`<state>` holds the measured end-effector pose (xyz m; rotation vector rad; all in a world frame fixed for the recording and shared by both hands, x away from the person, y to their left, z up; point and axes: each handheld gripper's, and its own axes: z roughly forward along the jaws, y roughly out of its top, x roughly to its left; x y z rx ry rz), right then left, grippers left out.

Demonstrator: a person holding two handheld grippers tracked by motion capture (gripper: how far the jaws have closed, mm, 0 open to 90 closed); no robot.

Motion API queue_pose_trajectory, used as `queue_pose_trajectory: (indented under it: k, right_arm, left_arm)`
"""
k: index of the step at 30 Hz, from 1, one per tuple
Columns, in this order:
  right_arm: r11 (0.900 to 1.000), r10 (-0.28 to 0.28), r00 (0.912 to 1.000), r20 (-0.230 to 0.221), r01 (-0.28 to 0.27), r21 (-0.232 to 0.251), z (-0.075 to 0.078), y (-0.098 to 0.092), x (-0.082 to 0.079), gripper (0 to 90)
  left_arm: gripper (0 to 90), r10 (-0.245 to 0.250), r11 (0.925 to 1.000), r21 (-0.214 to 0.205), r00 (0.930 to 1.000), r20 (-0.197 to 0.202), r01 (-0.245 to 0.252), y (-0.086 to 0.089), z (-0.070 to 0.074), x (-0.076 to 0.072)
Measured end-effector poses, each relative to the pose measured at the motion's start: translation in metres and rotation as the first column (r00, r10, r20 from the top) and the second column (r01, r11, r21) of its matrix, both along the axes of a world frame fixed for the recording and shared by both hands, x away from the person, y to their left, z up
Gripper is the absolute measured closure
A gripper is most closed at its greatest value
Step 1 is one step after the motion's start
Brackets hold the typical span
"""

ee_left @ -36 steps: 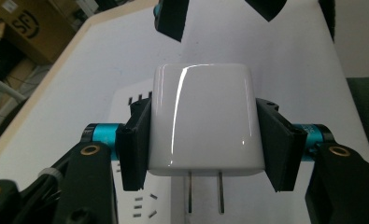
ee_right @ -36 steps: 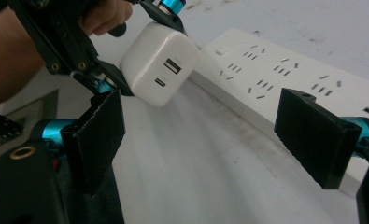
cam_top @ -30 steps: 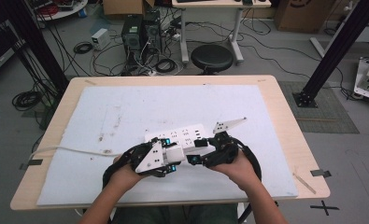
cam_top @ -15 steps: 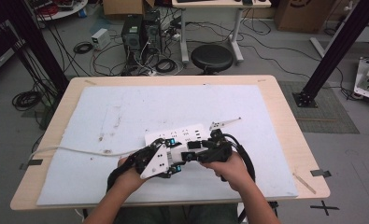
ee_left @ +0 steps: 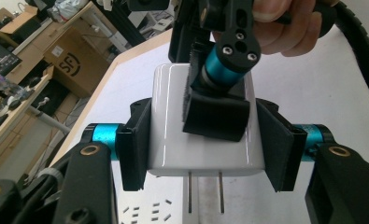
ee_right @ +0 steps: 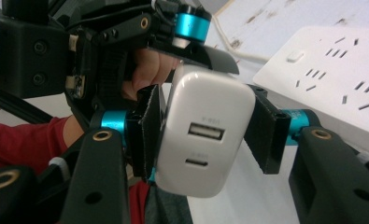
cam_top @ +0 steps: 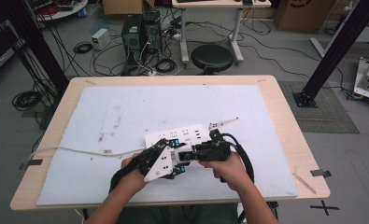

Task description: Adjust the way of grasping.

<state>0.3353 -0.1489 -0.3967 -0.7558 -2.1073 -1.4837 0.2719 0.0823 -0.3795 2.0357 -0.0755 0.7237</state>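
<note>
The white, rounded-cornered plastic wall charger (ee_left: 203, 135) is held above the near part of the tabletop (cam_top: 285, 100), just in front of the white plastic power strip (cam_top: 184, 137) that lies flat on the pale sheet (cam_top: 126, 107).

The left gripper (ee_left: 203, 156) pinches the charger: in the left gripper view both jaws press flat against its two narrow sides, with the two metal prongs (ee_left: 205, 191) pointing down toward the strip's sockets.

The right gripper (ee_right: 203, 128) meets the same charger from the opposite face. Its jaws have just been closing with the charger between them. In the right gripper view the one jaw lies against the charger's side; the other stands close to the far side, contact there cannot be told. The face with two ports (ee_right: 205, 133) looks toward this camera.

In the high view both grippers (cam_top: 187, 156) sit tip to tip, a hand behind each.
</note>
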Motion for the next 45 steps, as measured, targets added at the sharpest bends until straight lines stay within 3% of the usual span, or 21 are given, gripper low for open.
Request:
queue_pose_trajectory:
  k: [11, 13, 14, 17, 20, 23, 24, 25, 26, 27, 28, 29, 30, 31, 33, 34, 37, 38, 41, 42, 45]
  right_arm:
    - [0.9997, 0.022, 0.9995, -0.022, -0.022, 0.011, -0.003, -0.001, 0.002, 60.3]
    - [0.9997, 0.020, 0.9996, -0.020, -0.020, 0.013, -0.001, -0.001, 0.000, 62.4]
    - [0.9995, 0.022, 0.9996, -0.017, -0.022, 0.021, 0.000, -0.001, 0.000, 63.2]
    - [1.0000, 0.006, 0.9999, -0.010, -0.006, 0.002, 0.001, -0.002, 0.000, 63.3]
    - [0.9988, -0.048, 0.9986, 0.023, 0.049, -0.011, 0.006, -0.012, 0.003, 63.4]
    - [0.9972, -0.073, 0.9966, 0.040, 0.073, -0.016, 0.010, -0.018, 0.004, 63.3]
    - [0.9940, -0.101, 0.9923, 0.071, 0.104, -0.034, 0.015, -0.024, 0.005, 63.3]
    - [0.9940, -0.101, 0.9923, 0.071, 0.104, -0.034, 0.015, -0.024, 0.005, 63.3]
    - [0.9896, -0.123, 0.9859, 0.114, 0.130, -0.061, 0.021, -0.028, 0.005, 63.3]
    - [0.9865, -0.134, 0.9824, 0.130, 0.145, -0.076, 0.023, -0.030, 0.005, 63.3]
    - [0.9852, -0.137, 0.9796, 0.147, 0.150, -0.082, 0.024, -0.031, 0.006, 63.3]
    - [0.9852, -0.137, 0.9796, 0.147, 0.150, -0.082, 0.024, -0.031, 0.006, 63.3]
    - [0.9803, -0.155, 0.9741, 0.165, 0.172, -0.097, 0.028, -0.035, 0.006, 63.3]
    - [0.9803, -0.155, 0.9741, 0.165, 0.172, -0.097, 0.028, -0.035, 0.006, 63.3]
    - [0.9794, -0.159, 0.9715, 0.175, 0.178, -0.095, 0.030, -0.038, 0.007, 63.3]
    - [0.9776, -0.163, 0.9689, 0.186, 0.184, -0.102, 0.032, -0.041, 0.007, 63.3]
    - [0.9761, -0.167, 0.9667, 0.193, 0.190, -0.105, 0.034, -0.041, 0.007, 63.3]
    - [0.9761, -0.166, 0.9663, 0.197, 0.190, -0.107, 0.035, -0.041, 0.006, 63.3]
    - [0.9746, -0.164, 0.9663, 0.199, 0.190, -0.119, 0.035, -0.042, 0.006, 63.3]
    - [0.9732, -0.169, 0.9653, 0.199, 0.196, -0.121, 0.036, -0.043, 0.006, 63.3]
    - [0.9712, -0.178, 0.9623, 0.206, 0.205, -0.121, 0.036, -0.047, 0.006, 63.3]
  left_arm:
    - [41.8, 0.002, 0.9997, 0.023, 0.9996, 0.027, -0.003, -0.004, -0.001, 0.000]
    - [41.1, -0.006, 0.9999, 0.011, 1.0000, 0.002, 0.006, -0.003, 0.000, 0.002]
    - [40.0, -0.003, 1.0000, 0.008, 0.9992, -0.040, 0.003, -0.002, 0.000, 0.005]
    - [22.5, 0.042, 0.9991, -0.003, 0.9976, -0.056, -0.042, -0.002, 0.001, 0.006]
    - [18.3, 0.090, 0.9959, 0.001, 0.9920, -0.089, -0.090, 0.009, 0.004, 0.008]
    - [18.3, 0.098, 0.9952, 0.001, 0.9889, -0.111, -0.098, 0.017, 0.007, 0.009]
    - [18.3, 0.132, 0.9911, 0.002, 0.9794, -0.153, -0.133, 0.028, 0.011, 0.012]
    - [18.3, 0.132, 0.9911, 0.002, 0.9794, -0.153, -0.133, 0.028, 0.011, 0.012]
    - [18.3, 0.175, 0.9842, 0.012, 0.9606, -0.216, -0.177, 0.037, 0.014, 0.017]
    - [18.3, 0.198, 0.9796, 0.015, 0.9499, -0.242, -0.200, 0.040, 0.015, 0.020]
    - [18.3, 0.198, 0.9796, 0.015, 0.9499, -0.242, -0.200, 0.040, 0.015, 0.020]
    - [18.3, 0.222, 0.9739, 0.019, 0.9351, -0.276, -0.226, 0.044, 0.015, 0.023]
    - [18.3, 0.237, 0.9703, 0.024, 0.9250, -0.297, -0.241, 0.048, 0.015, 0.026]
    - [18.3, 0.248, 0.9673, 0.030, 0.9140, -0.321, -0.252, 0.054, 0.016, 0.029]
    - [18.3, 0.258, 0.9641, 0.030, 0.9054, -0.337, -0.264, 0.061, 0.018, 0.032]
    - [18.3, 0.273, 0.9610, 0.056, 0.8951, -0.353, -0.271, 0.068, 0.022, 0.036]
    - [18.3, 0.272, 0.9616, 0.064, 0.8954, -0.352, -0.267, 0.073, 0.025, 0.037]
    - [18.3, 0.271, 0.9616, 0.064, 0.8904, -0.365, -0.267, 0.079, 0.029, 0.040]
    - [18.3, 0.277, 0.9600, 0.068, 0.8865, -0.371, -0.272, 0.084, 0.031, 0.043]
    - [18.3, 0.285, 0.9578, 0.080, 0.8798, -0.380, -0.276, 0.091, 0.032, 0.047]
    - [18.3, 0.298, 0.9543, 0.090, 0.8786, -0.373, -0.285, 0.098, 0.033, 0.050]
